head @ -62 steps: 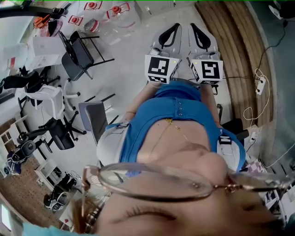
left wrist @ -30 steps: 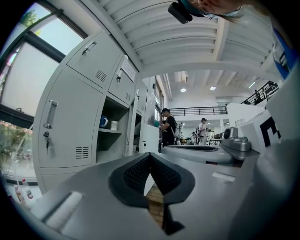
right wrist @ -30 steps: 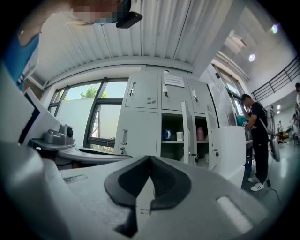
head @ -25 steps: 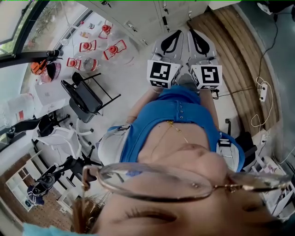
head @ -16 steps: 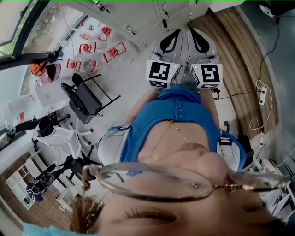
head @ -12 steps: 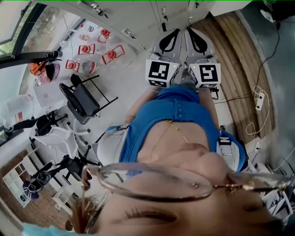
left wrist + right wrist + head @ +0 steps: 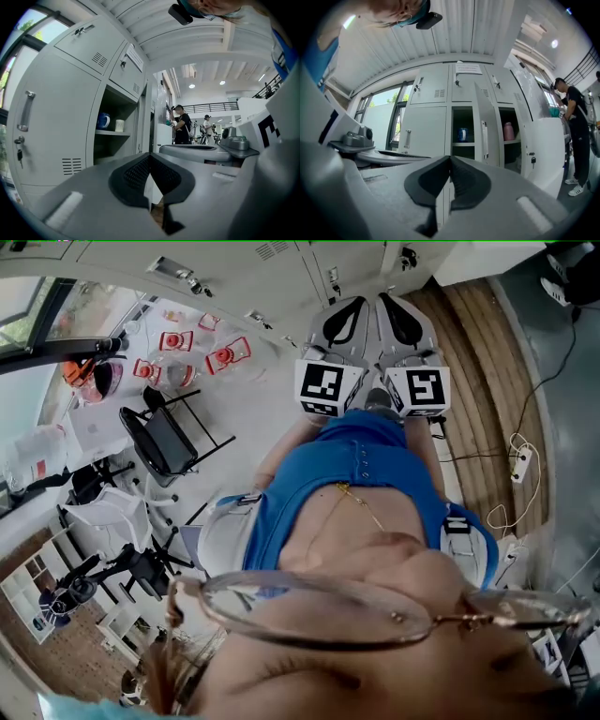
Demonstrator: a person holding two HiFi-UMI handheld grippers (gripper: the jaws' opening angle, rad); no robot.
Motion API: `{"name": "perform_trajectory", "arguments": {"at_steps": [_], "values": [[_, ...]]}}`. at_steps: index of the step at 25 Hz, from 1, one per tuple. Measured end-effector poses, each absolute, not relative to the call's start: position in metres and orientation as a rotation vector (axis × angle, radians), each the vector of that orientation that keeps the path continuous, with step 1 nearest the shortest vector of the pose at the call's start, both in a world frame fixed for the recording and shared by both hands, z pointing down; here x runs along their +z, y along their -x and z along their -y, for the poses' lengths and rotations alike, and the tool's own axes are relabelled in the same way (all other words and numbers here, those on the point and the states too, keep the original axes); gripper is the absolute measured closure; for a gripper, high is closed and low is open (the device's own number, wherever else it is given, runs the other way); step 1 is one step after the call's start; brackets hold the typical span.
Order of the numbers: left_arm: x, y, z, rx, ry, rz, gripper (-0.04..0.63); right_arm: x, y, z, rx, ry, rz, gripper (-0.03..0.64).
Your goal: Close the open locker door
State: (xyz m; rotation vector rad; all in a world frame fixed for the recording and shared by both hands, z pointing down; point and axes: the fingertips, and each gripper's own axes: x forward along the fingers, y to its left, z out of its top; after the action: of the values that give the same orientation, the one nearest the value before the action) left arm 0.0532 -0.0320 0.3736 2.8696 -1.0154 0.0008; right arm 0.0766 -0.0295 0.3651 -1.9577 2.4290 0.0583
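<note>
Grey lockers (image 7: 426, 136) stand ahead of both grippers. One tall door (image 7: 485, 136) hangs open beside a compartment holding a blue mug (image 7: 462, 134). To its right, another open compartment holds a pink bottle (image 7: 508, 131), next to a second open door (image 7: 543, 154). The left gripper view shows the blue mug (image 7: 103, 120) and a white cup (image 7: 119, 125) on a shelf. My left gripper (image 7: 150, 155) and right gripper (image 7: 451, 159) are both shut and empty, some way from the lockers. In the head view the left gripper (image 7: 345, 324) and right gripper (image 7: 401, 322) are held side by side.
A person in black (image 7: 576, 136) stands to the right of the lockers. Black chairs (image 7: 164, 442) and a table with red-lidded containers (image 7: 220, 352) are to the left. A wooden floor strip (image 7: 478, 362) with a cable and power strip (image 7: 518, 463) runs on the right.
The head view has swung so that the locker fronts now show along the top edge. Both grippers stay shut and side by side.
</note>
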Motion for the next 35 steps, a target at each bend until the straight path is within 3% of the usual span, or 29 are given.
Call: {"name": "perform_trajectory", "arguments": {"at_steps": [18,20,28,35], "values": [[0.374,-0.093,0.076,-0.034,-2.779,1.210,0.595,0.354,-0.141,0.071,0.081,1.746,-2.518,0.613],[0.374,-0.092,0.083,-0.038,-2.761,1.258,0.595,0.352,-0.146,0.080,0.072,1.668,-2.573,0.548],[0.377,-0.091,0.100,-0.071,-2.671,1.417,0.595,0.349,-0.151,0.107,0.009,1.387,-2.740,0.474],[0.391,-0.081,0.107,-0.050,-2.580,1.554,0.595,0.351,-0.143,0.124,0.031,1.226,-2.792,0.460]]}}
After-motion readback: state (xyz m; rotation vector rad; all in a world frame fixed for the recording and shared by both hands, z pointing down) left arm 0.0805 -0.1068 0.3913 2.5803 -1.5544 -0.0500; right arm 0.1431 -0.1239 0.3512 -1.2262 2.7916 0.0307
